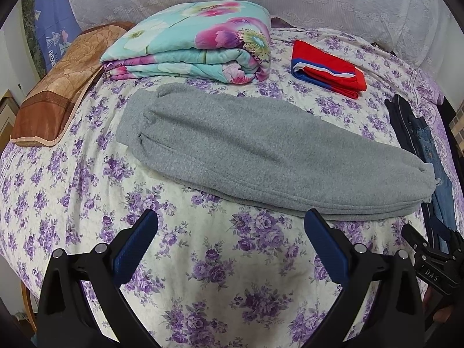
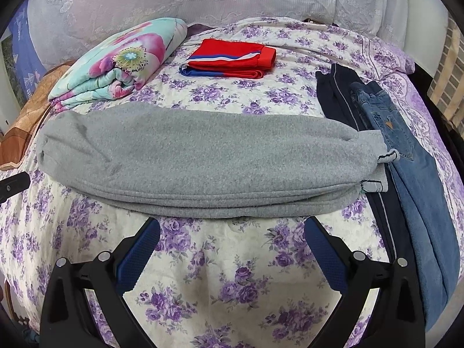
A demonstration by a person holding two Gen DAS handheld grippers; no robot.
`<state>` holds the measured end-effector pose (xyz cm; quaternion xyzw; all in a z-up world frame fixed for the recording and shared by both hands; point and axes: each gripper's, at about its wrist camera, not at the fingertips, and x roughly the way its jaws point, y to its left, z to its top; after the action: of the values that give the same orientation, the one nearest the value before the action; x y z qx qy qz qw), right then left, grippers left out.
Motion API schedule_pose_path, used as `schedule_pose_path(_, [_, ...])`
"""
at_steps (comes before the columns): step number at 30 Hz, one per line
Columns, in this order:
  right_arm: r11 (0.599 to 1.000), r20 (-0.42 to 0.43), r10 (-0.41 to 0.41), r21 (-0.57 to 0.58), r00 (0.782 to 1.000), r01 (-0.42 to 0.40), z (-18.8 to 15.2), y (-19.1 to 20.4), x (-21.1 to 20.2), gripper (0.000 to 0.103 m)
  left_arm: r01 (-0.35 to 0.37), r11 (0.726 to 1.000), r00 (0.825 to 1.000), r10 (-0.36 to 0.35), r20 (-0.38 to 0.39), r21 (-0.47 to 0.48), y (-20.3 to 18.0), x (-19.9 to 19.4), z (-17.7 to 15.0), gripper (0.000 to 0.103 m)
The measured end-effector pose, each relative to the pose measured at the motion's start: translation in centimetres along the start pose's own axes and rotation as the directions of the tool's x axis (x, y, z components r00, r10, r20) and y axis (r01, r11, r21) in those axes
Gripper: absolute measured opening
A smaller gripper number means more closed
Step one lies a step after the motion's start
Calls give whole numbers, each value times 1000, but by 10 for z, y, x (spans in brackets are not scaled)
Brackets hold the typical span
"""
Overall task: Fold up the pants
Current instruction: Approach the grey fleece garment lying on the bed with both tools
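Observation:
Grey sweatpants (image 1: 261, 150) (image 2: 197, 156) lie across the flowered bed, folded lengthwise with one leg stacked on the other, waistband at the left and cuffs at the right. My left gripper (image 1: 230, 220) hovers just short of their near edge, open, with nothing between its blue pads. My right gripper (image 2: 232, 226) is also open and empty, close to the same near edge around its middle. The right gripper's black body (image 1: 435, 261) shows at the right edge of the left wrist view.
A folded floral quilt (image 1: 191, 43) (image 2: 121, 61) and a brown pillow (image 1: 58, 87) sit at the back left. Folded red-and-blue shorts (image 1: 327, 66) (image 2: 232, 58) lie behind the sweatpants. Dark trousers (image 2: 339, 92) and blue jeans (image 2: 406, 150) lie along the right side.

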<state>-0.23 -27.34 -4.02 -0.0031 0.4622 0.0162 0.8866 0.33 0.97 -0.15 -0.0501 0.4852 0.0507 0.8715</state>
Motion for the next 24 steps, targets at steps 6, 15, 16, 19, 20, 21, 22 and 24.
schedule_pose_path(6, [1000,-7,-3,-10,1000,3,-2,3,1,100,7,1000,1000,-7,-6,-2,0,0,-2,98])
schedule_pose_path(15, [1000,-19,-7,-16,1000,6,0,4,4,100,2,1000,1000,-2,-9,-11,3,3,-2,98])
schedule_pose_path(16, [1000,-21,-7,-16,1000,7,-1,4,4,100,1,1000,1000,-2,-11,-13,4,4,-2,98])
schedule_pose_path(19, [1000,-21,-7,-18,1000,7,0,4,5,100,-1,1000,1000,1,-14,-20,7,6,-1,98])
schedule_pose_path(20, [1000,-21,-7,-20,1000,6,0,5,5,100,-3,1000,1000,2,-15,-23,8,7,-1,98])
schedule_pose_path(21, [1000,-23,-7,-23,1000,6,1,5,6,100,-3,1000,1000,3,-15,-24,9,7,-1,98])
schedule_pose_path(22, [1000,-24,-6,-24,1000,6,1,6,7,100,-4,1000,1000,3,-15,-26,10,7,-1,98])
schedule_pose_path(24, [1000,-26,-5,-27,1000,4,2,8,8,100,-4,1000,1000,4,-14,-27,10,7,-1,98])
